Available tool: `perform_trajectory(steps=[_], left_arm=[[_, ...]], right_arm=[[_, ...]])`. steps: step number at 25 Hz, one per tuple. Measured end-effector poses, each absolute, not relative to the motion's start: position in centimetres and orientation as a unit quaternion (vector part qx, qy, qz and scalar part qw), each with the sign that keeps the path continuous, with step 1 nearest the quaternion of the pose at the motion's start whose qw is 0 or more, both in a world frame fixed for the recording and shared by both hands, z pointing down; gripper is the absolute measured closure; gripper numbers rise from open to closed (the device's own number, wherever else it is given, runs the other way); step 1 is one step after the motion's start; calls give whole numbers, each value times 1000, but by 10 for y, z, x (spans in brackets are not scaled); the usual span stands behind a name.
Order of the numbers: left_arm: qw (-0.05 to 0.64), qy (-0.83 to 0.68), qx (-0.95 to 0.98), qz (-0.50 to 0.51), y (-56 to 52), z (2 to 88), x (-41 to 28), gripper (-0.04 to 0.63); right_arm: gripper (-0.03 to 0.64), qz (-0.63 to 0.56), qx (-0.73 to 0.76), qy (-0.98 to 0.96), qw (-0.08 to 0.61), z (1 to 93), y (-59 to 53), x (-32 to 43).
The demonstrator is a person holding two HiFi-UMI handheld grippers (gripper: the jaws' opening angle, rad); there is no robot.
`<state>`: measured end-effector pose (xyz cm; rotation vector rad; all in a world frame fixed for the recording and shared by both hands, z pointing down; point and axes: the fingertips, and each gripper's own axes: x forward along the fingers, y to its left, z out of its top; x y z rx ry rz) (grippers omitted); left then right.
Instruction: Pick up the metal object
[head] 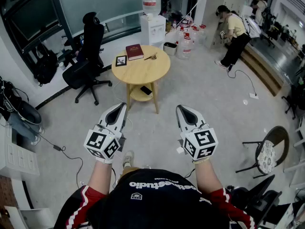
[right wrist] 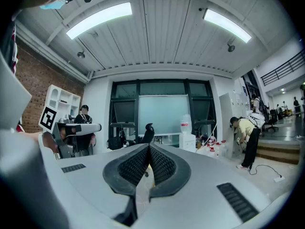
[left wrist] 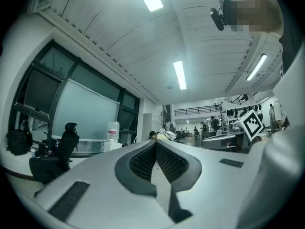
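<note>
Lowest in the head view, above the dark shirt (head: 162, 202): left gripper (head: 123, 105) and right gripper (head: 180, 108), side by side at lower centre, roughly level, aimed up-frame. Jaws of both pressed together, ribbed pads tip to tip in each gripper view, nothing between them, nothing held or touched. Beyond the tips, a stretch of bare floor (head: 200, 89), then the round table (head: 143, 73) at upper centre, well apart from both grippers. On its top, a red book (head: 134, 51), a small card (head: 121, 60) near the left edge and, just right of the book, a thin shiny thing taken for the metal object (head: 151, 57) — too small to name more exactly. Lower down, on the shelf (head: 136, 95), a phone (head: 146, 90). Left of the table, a chair (head: 90, 37); behind it, a dispenser (head: 152, 30) and bottles (head: 186, 44); at far upper right, a person (head: 235, 32) bent forward. Step in hand, by judgement: the approach, with no reach yet made. Next move, likewise a judgement: close the gap to the table, choose one gripper, spread its jaws, bring the pads down astride the metal object, then pinch and lift. Worth minding — a slim thing lying flat on wood, little to bite on, and the book just beside.
</note>
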<state>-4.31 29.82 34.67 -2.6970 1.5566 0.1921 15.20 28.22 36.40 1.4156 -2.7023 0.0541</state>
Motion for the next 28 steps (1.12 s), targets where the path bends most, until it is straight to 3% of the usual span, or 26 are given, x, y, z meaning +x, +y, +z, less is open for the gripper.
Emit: perform_trajectory(steps=[28], left_arm=[[5, 496, -867, 57, 292, 347, -27, 578]], right_arm=[[589, 25, 460, -886, 48, 374, 283, 168]])
